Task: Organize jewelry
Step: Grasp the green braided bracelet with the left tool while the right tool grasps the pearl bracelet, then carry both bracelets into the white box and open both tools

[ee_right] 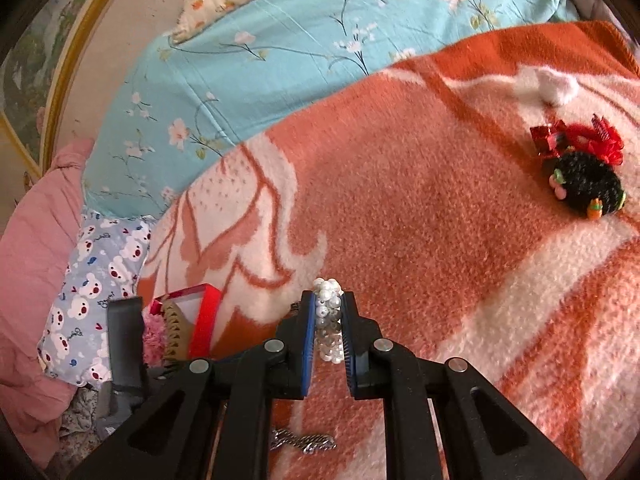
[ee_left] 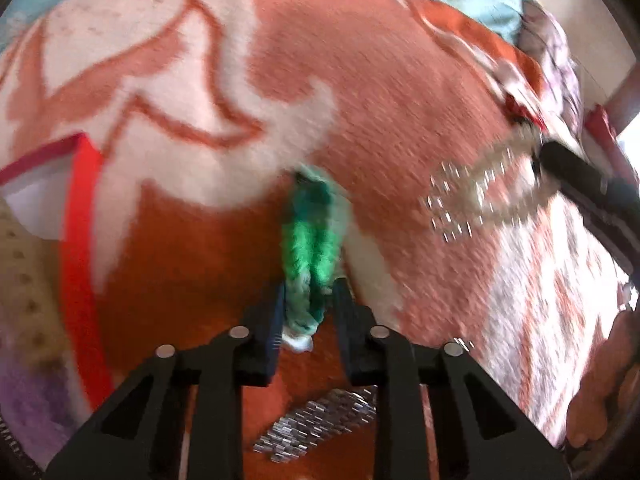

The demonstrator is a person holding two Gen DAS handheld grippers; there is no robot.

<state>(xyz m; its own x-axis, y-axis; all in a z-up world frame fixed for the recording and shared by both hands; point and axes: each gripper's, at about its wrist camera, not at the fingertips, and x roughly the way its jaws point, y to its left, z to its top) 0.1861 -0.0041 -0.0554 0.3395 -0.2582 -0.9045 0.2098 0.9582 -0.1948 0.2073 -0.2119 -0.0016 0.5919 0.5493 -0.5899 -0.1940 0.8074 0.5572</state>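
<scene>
My left gripper is shut on a green and white fluffy hair tie and holds it over the orange and white blanket. My right gripper is shut on a pearl bead bracelet; in the left wrist view the bracelet hangs blurred from the right gripper's black finger. A red open box lies at the left, also seen in the right wrist view. A silver metal band lies on the blanket below my left gripper; it also shows in the right wrist view.
A black fuzzy hair tie and a red bow ornament lie at the blanket's far right, with a white pompom beyond. A blue floral sheet, a bear-print pillow and pink bedding lie at the left.
</scene>
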